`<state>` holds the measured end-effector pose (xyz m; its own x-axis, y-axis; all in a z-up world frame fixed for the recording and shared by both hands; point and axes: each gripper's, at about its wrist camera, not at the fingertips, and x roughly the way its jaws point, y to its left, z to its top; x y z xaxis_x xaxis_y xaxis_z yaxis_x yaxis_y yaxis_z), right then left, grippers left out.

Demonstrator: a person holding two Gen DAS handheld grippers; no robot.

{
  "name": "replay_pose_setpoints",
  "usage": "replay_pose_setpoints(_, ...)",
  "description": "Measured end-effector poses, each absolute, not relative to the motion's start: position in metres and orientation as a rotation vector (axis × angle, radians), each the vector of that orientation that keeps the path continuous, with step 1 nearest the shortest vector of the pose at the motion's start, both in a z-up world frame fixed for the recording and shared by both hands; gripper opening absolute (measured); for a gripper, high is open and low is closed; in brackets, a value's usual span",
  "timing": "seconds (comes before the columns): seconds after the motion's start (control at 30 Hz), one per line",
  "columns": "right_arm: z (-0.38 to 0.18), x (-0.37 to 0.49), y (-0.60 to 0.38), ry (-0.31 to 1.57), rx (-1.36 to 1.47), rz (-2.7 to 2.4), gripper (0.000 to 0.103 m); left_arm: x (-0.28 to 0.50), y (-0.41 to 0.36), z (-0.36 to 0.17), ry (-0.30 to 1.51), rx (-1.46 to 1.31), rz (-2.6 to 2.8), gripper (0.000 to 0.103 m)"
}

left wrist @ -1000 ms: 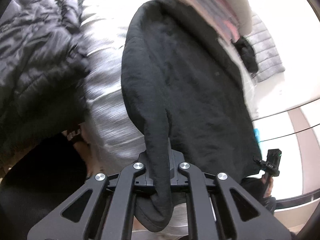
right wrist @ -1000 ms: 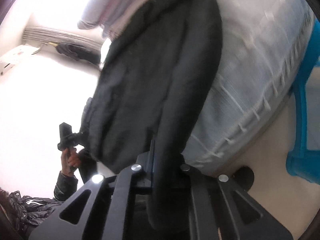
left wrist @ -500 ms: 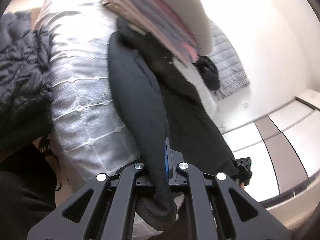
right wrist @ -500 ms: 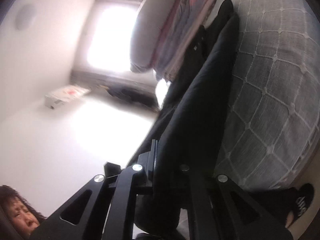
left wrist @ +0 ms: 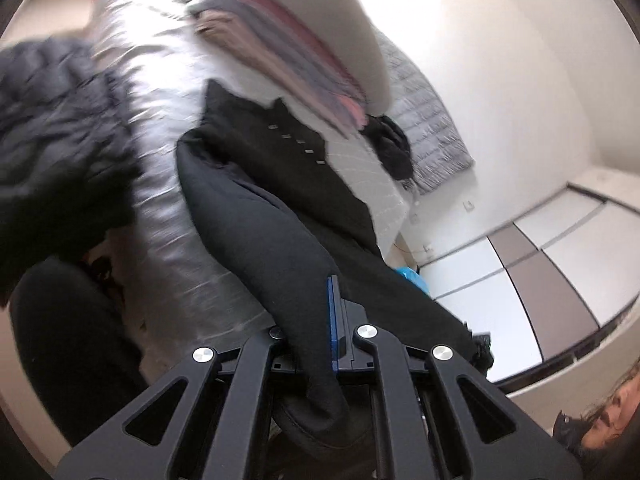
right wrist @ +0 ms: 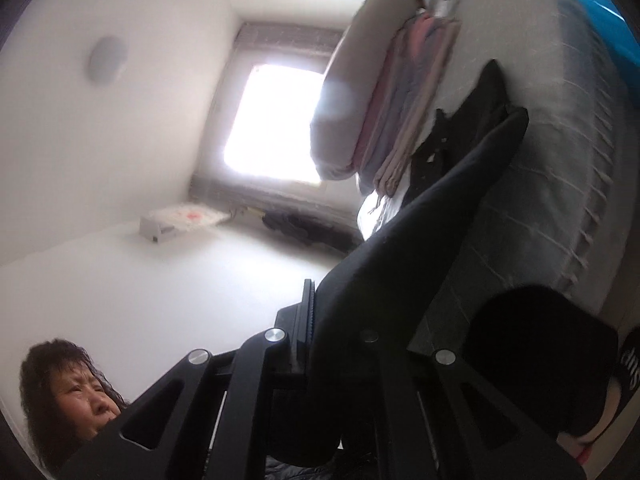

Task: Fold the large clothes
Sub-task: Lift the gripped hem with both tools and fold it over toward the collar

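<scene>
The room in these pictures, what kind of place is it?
Most likely a bedroom: a bed with a quilted cover, a stack of folded bedding on it, and wardrobe doors along one wall.

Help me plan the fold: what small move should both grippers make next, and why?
Probably carry both held ends forward over the bed. The left gripper and right gripper each clamp a hanging end of the black coat, while its buttoned top lies flat by the folded stack.
</scene>
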<state>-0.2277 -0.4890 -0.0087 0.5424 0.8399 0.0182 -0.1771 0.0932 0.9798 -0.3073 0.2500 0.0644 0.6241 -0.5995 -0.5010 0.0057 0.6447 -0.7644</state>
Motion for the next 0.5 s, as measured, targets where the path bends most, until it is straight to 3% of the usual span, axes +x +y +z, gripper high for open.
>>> replay_pose_setpoints(0.17, -0.047, -0.216, -0.493, 0.653, 1.382, 0.826, 0.008, -0.294, 0.266, 0.035, 0.859, -0.896, -0.379, 0.003)
replay_pose_setpoints(0.33, -0.011, -0.171, -0.489, 0.596, 1.322, 0.875, 0.008, -0.257, 0.268, 0.061, 0.788, -0.878, -0.405, 0.004)
replay_pose_setpoints(0.5, 0.029, -0.103, -0.489, 0.549, 1.253, 0.881, 0.008, -0.172, 0.279, 0.091, 0.716, -0.879, -0.417, 0.004)
